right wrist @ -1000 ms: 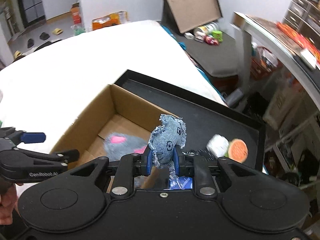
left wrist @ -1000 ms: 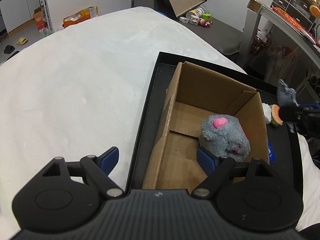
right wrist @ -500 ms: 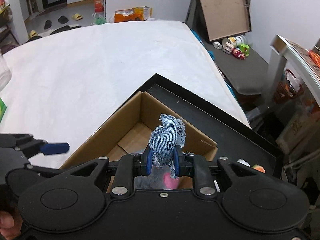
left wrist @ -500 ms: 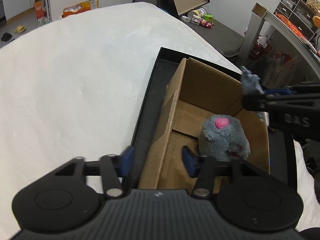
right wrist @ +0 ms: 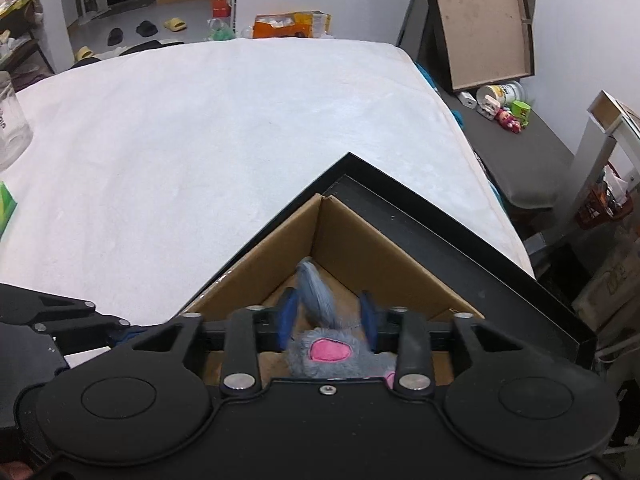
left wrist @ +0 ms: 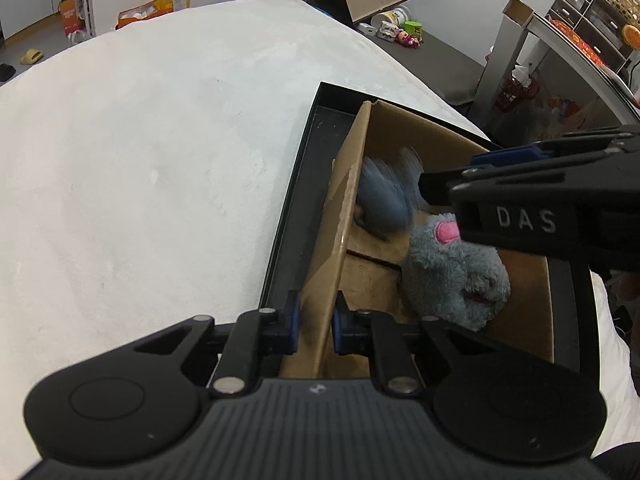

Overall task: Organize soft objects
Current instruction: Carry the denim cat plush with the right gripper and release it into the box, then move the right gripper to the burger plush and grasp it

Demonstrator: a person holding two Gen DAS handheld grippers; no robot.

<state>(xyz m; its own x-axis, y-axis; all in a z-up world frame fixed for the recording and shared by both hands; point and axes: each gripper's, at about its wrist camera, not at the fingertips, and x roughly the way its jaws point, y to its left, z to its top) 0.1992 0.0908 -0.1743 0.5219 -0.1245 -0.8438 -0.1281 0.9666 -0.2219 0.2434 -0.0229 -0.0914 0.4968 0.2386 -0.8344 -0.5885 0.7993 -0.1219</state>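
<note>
Left gripper (left wrist: 313,326) nearest in its own view, jaws pinching the near wall of the cardboard box (left wrist: 340,236), one blue pad either side of the wall. Box sits inside a shallow black tray (left wrist: 298,196) on a white-covered bed (left wrist: 140,160). In the box, a grey plush toy (left wrist: 452,276) with a pink patch lies on the box floor toward the right wall. Past it a blue-grey denim soft toy (left wrist: 388,196), motion-blurred, hangs over the box interior near the left wall, just off the right gripper's tip. Right gripper (right wrist: 328,314) reaches over the box from the right, white letters "DAS" readable on its side in the left wrist view; its jaws are opening, pads spread apart with the denim toy between them, not pressed. Farther out on the left edge of the right wrist view, a clear jar (right wrist: 12,120) and a green item on the bed, writing not legible. Beyond the bed: orange carton on the floor, slippers, a tilted board against the wall, small toys and a tin, labels too small to read.
</note>
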